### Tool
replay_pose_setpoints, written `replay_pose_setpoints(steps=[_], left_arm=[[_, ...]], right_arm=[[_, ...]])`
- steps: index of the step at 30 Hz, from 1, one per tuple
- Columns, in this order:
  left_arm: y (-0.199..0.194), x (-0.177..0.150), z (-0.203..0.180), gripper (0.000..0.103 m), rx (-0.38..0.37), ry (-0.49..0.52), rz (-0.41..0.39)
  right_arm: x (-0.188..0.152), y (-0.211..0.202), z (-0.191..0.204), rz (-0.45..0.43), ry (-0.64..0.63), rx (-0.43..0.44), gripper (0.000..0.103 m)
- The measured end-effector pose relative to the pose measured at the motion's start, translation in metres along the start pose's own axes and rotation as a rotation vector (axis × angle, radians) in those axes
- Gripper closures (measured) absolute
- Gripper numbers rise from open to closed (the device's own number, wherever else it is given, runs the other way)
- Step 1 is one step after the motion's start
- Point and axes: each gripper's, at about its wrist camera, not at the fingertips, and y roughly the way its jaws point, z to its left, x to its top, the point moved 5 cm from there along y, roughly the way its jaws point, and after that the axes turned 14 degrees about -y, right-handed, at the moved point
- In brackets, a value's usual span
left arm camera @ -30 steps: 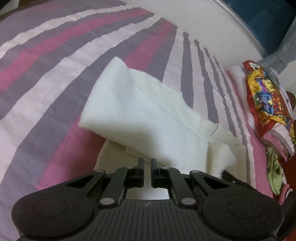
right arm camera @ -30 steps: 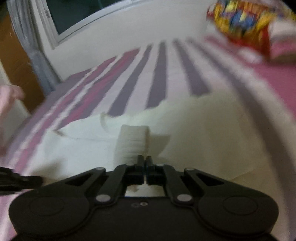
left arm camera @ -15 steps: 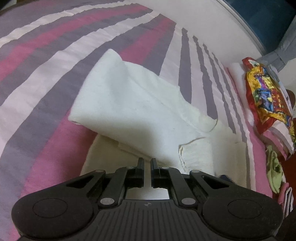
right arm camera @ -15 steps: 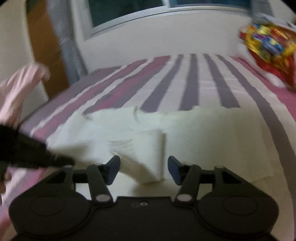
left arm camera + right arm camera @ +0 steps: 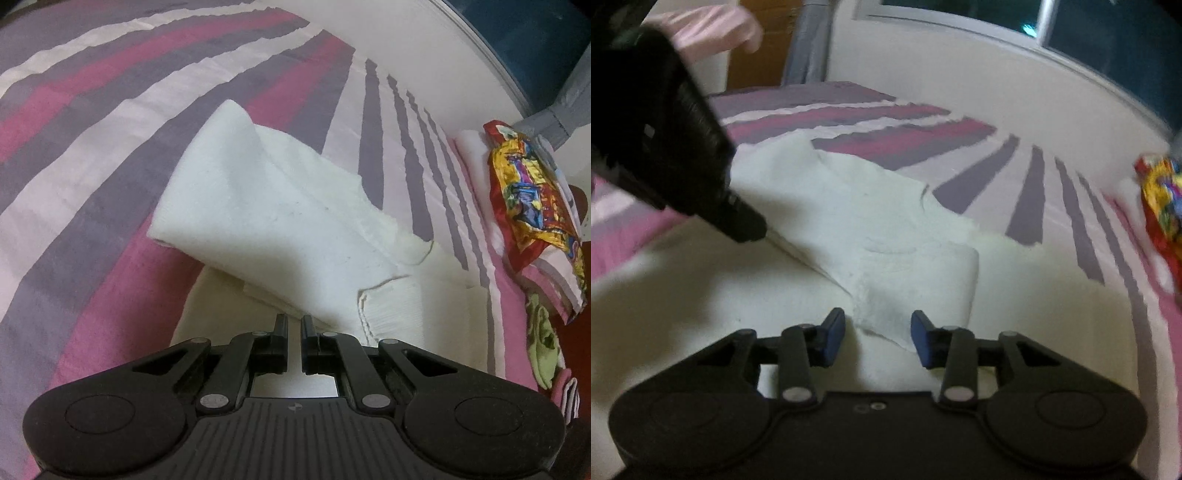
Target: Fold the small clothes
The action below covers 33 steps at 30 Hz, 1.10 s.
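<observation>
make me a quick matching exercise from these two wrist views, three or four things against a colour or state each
Things:
1. white garment
2. left tongs
3. right tongs
4. bedspread

States:
a. striped pink, purple and white
b. jaws apart, sleeve cuff between them, not pressed
c. sleeve folded across the body
d. closed on the garment's near edge

Pairs: 1-c, 2-d, 3-b, 4-a

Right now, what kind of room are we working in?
Most likely a bedroom: the white garment lies on a striped bedspread, a window sits above the far wall, and a stack of folded clothes waits at the side.
</observation>
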Motion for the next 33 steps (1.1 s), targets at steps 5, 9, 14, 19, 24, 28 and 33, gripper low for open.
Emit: replay_pose_setpoints(steps=[5, 9, 14, 19, 24, 28, 33], left_arm=[[0.004, -0.001, 0.001, 0.099, 0.002, -0.004, 0.011], [0.004, -0.002, 0.001, 0.099, 0.001, -0.002, 0.006], [0.004, -0.001, 0.001, 0.099, 0.0, -0.003, 0.008], [0.004, -0.001, -0.001, 0.099, -0.013, -0.003, -0.001], [0.008, -0.004, -0.005, 0.099, -0.013, 0.022, 0.004], [0.01, -0.006, -0.014, 0.099, -0.024, 0.041, 0.007], [0.015, 0.008, -0.035, 0.099, -0.042, 0.088, -0.021]], right_arm=[[-0.004, -0.006, -0.019, -0.035, 0.143, 0.073, 0.095], [-0.013, -0.013, -0.047, -0.08, 0.374, 0.104, 0.097], [-0.028, -0.028, -0.108, -0.143, 0.634, -0.034, 0.098], [-0.059, -0.027, -0.157, -0.059, 0.644, -0.204, 0.098], [-0.087, -0.021, -0.167, 0.01, 0.648, -0.238, 0.098], [-0.092, -0.021, -0.156, 0.039, 0.612, -0.24, 0.098], [-0.091, -0.021, -0.152, 0.014, 0.66, -0.097, 0.056]])
